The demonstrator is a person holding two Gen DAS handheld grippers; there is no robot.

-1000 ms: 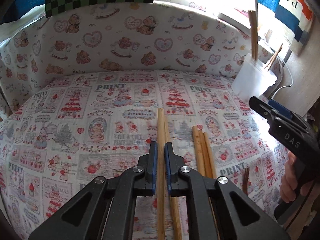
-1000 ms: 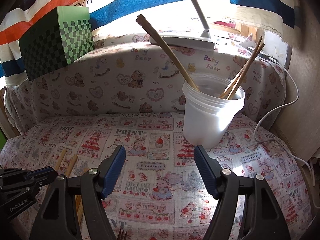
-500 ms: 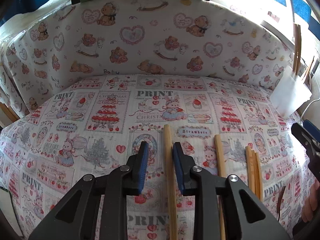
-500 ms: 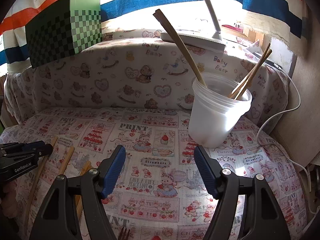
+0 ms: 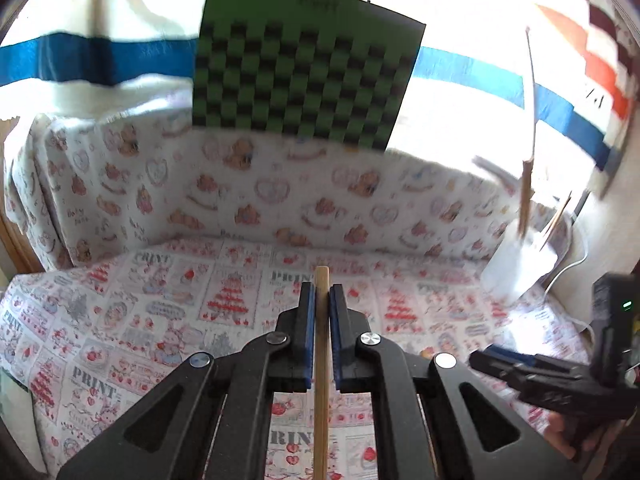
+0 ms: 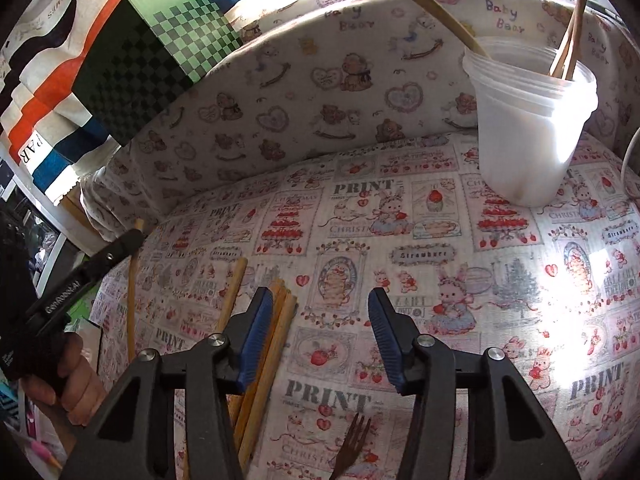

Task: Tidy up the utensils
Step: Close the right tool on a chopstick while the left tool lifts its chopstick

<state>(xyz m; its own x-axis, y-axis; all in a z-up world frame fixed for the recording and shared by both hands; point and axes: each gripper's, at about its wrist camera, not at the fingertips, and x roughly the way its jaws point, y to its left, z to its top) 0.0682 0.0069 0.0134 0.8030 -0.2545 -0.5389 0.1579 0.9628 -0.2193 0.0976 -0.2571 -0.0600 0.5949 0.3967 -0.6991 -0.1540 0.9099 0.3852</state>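
My left gripper (image 5: 319, 292) is shut on a wooden chopstick (image 5: 321, 380) and holds it lifted above the printed cloth; its tip pokes out past the fingertips. It shows at the left of the right wrist view (image 6: 134, 240), with the chopstick (image 6: 131, 300) hanging below it. My right gripper (image 6: 320, 300) is open and empty over the cloth. Several wooden chopsticks (image 6: 276, 344) lie under its left finger. A dark fork (image 6: 352, 444) lies at the bottom. The translucent cup (image 6: 528, 120) at the far right holds several wooden sticks; it also shows blurred in the left wrist view (image 5: 520, 264).
A green checkered box (image 6: 160, 64) stands on the padded teddy-bear backrest (image 6: 320, 80) at the back left. A white cable (image 5: 576, 260) runs by the cup at the right. The right gripper shows at the left wrist view's right edge (image 5: 540, 376).
My left gripper has closed on one chopstick and lifted it off the cloth, tilting upward. My right gripper has moved lower and left, closer to the loose chopsticks, still open.
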